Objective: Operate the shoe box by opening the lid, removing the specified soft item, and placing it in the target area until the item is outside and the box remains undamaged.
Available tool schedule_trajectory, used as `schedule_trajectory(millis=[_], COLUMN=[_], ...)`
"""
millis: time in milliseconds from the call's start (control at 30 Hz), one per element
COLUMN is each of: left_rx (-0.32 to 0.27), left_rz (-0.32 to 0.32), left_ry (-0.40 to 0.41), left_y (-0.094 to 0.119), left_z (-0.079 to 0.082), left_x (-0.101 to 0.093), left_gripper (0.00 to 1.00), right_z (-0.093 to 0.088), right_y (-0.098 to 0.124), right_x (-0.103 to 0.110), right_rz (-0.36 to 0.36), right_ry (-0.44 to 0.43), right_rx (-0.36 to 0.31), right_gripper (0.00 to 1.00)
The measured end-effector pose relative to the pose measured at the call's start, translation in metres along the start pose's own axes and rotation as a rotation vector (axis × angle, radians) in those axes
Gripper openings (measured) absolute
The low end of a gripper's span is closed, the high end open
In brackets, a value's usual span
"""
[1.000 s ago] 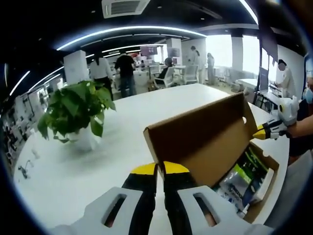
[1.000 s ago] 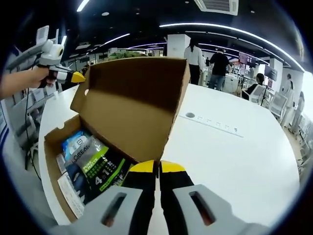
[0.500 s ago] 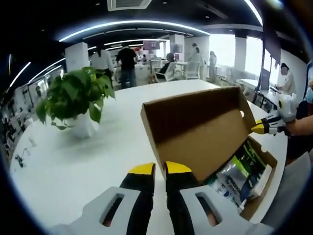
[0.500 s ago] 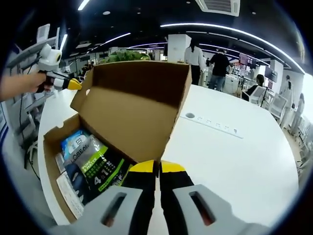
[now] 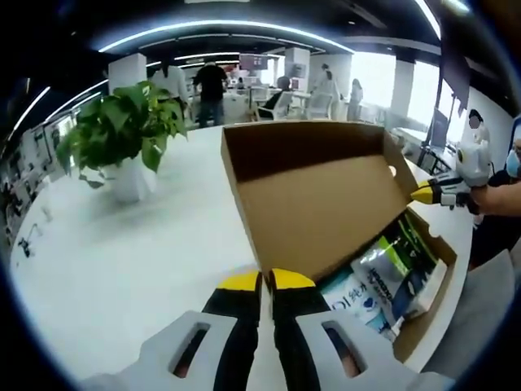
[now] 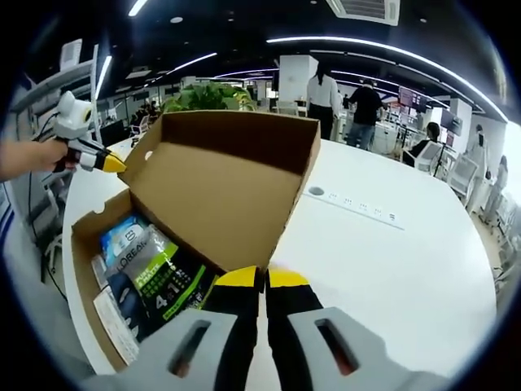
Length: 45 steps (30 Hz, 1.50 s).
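The shoe box [image 6: 106, 244] sits at the white counter [image 6: 391, 261] edge, lid [image 6: 224, 183] tilted back toward open counter. Soft packets [image 6: 155, 273] lie lengthwise inside. The left claw [image 5: 267, 281] and right claw [image 6: 260, 278] are both pressed together, holding nothing.

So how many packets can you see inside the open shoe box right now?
3 clear ones in the shoe box: a blue packet at the far end, a silver-green packet in the middle, a dark packet nearest. More may be hidden underneath.

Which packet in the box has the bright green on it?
The black packet with the green stripe and "4" print, in the shoe box. The packet behind it is blue and white.
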<state>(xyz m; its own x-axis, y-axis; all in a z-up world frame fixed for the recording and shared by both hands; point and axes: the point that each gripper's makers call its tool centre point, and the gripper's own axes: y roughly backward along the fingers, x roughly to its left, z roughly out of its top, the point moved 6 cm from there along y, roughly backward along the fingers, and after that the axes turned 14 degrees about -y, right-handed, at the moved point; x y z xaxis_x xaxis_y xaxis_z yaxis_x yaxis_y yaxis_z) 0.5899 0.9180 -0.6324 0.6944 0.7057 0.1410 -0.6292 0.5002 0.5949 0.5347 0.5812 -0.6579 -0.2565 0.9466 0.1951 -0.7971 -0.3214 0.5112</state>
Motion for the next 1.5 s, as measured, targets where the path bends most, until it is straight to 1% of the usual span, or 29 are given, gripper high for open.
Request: schedule_trajectory(millis=[200, 367, 867, 1233, 1367, 1500], left_rx=[-0.002, 0.005, 0.014, 0.026, 0.038, 0.045], left_rz=[0.004, 0.004, 0.006, 0.010, 0.012, 0.013], left_ry=[0.020, 0.019, 0.038, 0.026, -0.007, -0.008], left_y=[-0.002, -0.005, -0.013, -0.019, -0.021, -0.024], left_z=[-0.001, 0.001, 0.000, -0.001, 0.000, 0.000], left_x=[0.001, 0.002, 0.008, 0.012, 0.013, 0.013], left_gripper=[0.00, 0.00, 0.01, 0.01, 0.01, 0.01], right_z=[0.001, 0.002, 0.002, 0.003, 0.003, 0.003], right_y=[-0.001, -0.002, -0.007, -0.010, -0.012, -0.013], right_x=[0.000, -0.001, -0.004, -0.005, -0.006, -0.007], right_rz=[-0.001, -0.002, -0.004, -0.002, -0.001, 0.001], right_ry=[-0.011, -0.015, 0.001, 0.017, 0.024, 0.029], right_rx=[0.006, 0.011, 0.016, 0.023, 0.027, 0.032], right_gripper=[0.00, 0.00, 0.01, 0.02, 0.02, 0.02])
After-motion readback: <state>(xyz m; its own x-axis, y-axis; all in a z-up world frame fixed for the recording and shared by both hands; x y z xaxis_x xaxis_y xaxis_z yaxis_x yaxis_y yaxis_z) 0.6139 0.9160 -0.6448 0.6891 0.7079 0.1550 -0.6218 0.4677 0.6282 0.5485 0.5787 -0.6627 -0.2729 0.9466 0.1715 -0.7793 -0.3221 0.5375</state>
